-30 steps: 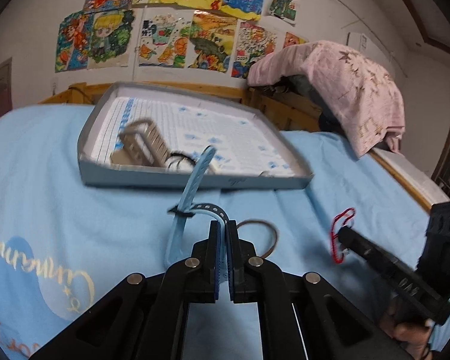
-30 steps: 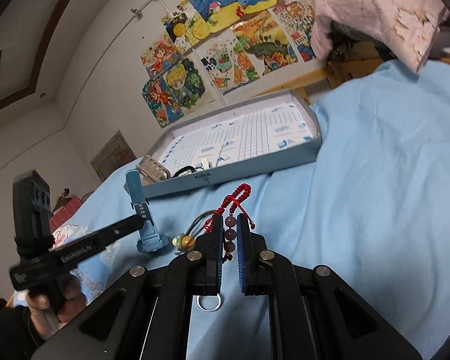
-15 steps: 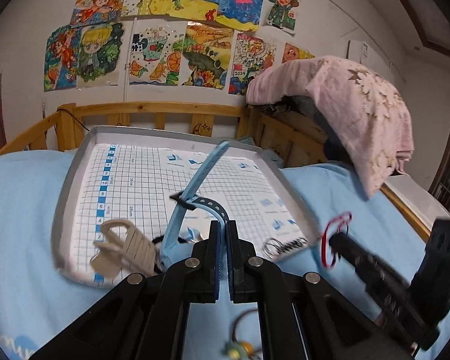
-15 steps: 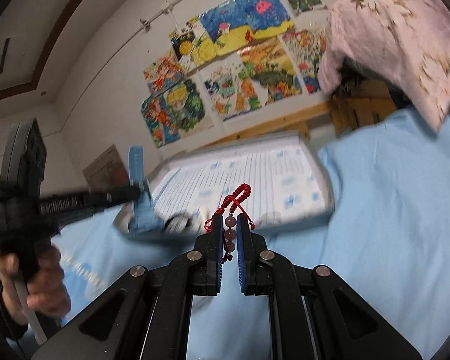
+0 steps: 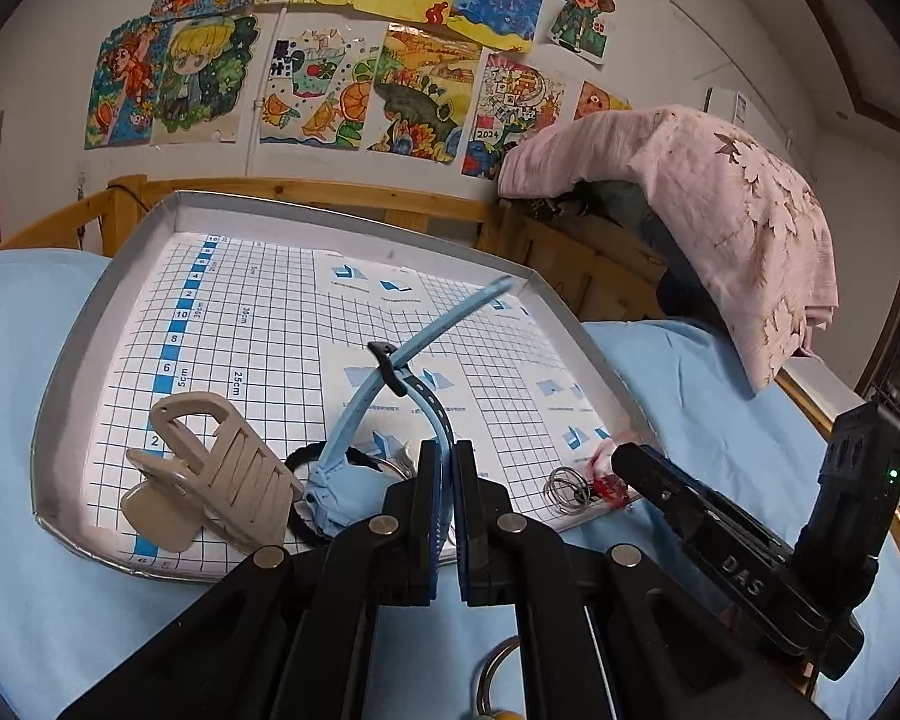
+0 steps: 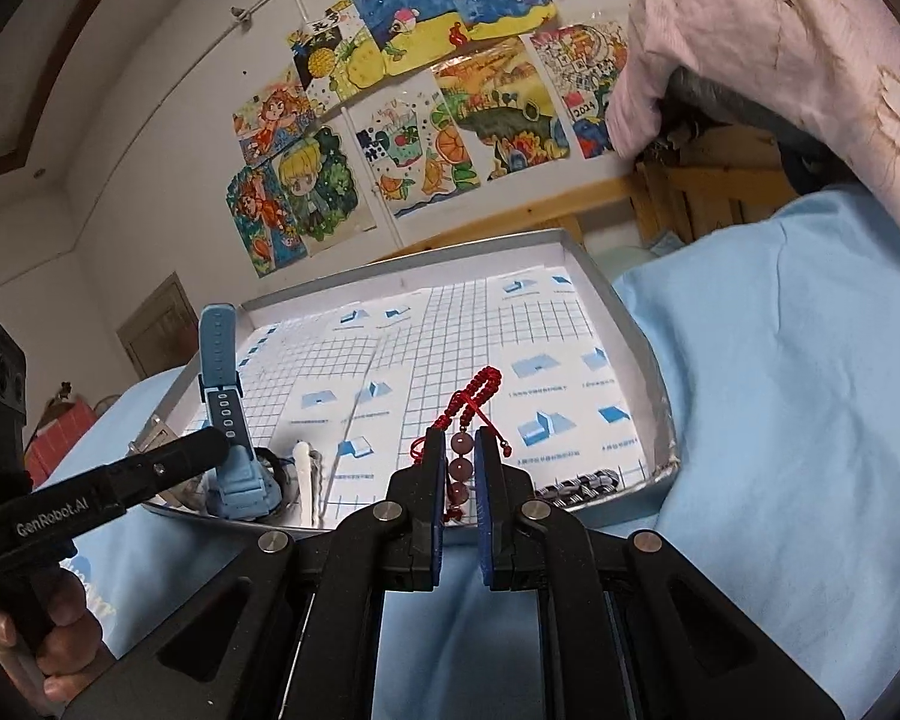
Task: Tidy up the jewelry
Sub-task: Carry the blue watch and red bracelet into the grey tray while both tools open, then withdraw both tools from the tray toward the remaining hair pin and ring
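On the bed, the grey tray (image 5: 78,354) already holds a beige hair claw (image 5: 210,474) at its seven o'clock corner, a black hair tie (image 5: 306,462) beside it. The left gripper (image 5: 447,480) has its fingers pinched on the blue watch (image 5: 390,390) strap, the watch body touching down near six o'clock. Further right, the right gripper (image 6: 457,480) hangs over the tray's front rim at five o'clock — fingers clamped on the red beaded bracelet (image 6: 468,420). This looks like the placing step; next, I'd guess, both need to let go — gently.
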The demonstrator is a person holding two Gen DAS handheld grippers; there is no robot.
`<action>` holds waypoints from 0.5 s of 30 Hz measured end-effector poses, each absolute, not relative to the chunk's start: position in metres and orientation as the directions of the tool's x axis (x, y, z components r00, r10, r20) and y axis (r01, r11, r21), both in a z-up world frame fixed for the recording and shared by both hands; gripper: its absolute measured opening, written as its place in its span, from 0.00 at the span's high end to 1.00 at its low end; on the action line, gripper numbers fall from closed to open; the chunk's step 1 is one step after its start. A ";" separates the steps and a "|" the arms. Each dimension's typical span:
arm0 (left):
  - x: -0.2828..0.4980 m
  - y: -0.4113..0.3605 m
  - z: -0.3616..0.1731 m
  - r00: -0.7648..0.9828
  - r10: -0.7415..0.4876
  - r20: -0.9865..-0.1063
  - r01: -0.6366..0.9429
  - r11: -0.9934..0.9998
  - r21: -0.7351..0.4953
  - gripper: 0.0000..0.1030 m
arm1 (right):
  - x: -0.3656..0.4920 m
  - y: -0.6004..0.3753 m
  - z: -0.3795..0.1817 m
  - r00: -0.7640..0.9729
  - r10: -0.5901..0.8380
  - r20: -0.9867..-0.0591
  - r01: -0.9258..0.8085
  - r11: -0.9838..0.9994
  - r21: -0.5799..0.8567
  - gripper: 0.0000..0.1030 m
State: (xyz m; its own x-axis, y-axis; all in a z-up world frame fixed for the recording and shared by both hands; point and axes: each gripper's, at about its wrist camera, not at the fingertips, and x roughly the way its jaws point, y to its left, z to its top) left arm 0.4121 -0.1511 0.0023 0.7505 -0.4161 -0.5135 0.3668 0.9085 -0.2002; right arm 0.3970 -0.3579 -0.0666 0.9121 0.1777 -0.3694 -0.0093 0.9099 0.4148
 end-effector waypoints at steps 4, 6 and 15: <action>0.409 -0.152 0.003 0.757 -0.395 -0.521 0.350 0.918 -0.188 0.96 | 0.390 -0.363 -0.067 0.924 0.165 -0.344 0.000 0.901 0.433 0.53; 0.407 -0.150 0.002 0.758 -0.393 -0.521 0.344 0.919 -0.192 0.96 | 0.385 -0.366 -0.067 0.930 0.158 -0.331 0.005 0.898 0.441 0.53; 0.390 -0.143 0.001 0.768 -0.391 -0.508 0.332 0.920 -0.207 0.96 | 0.349 -0.383 -0.066 0.963 0.099 -0.252 0.028 0.889 0.456 0.41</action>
